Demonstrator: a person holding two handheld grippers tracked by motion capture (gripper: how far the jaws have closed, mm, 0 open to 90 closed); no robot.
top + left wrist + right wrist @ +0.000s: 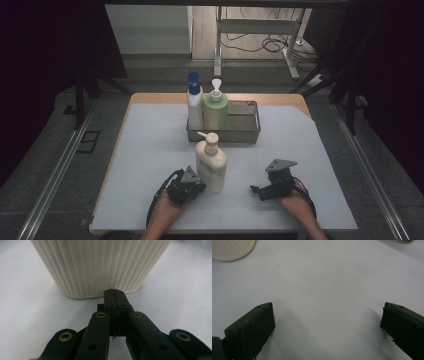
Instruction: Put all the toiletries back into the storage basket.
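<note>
The cream bottle stands near the worktop's front edge, outside the basket. Left hand-held gripper, jaws together, touches its base. Right hand-held gripper rests apart, empty. Placement remains.

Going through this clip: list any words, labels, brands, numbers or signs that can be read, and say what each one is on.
No text can be read.
Cream pump bottle: a pale label patch on its front, print too small and blurred to read.
Green pump bottle and white bottle with blue cap in the wire basket: no legible print.
Left tool and right tool: no markings visible.
</note>
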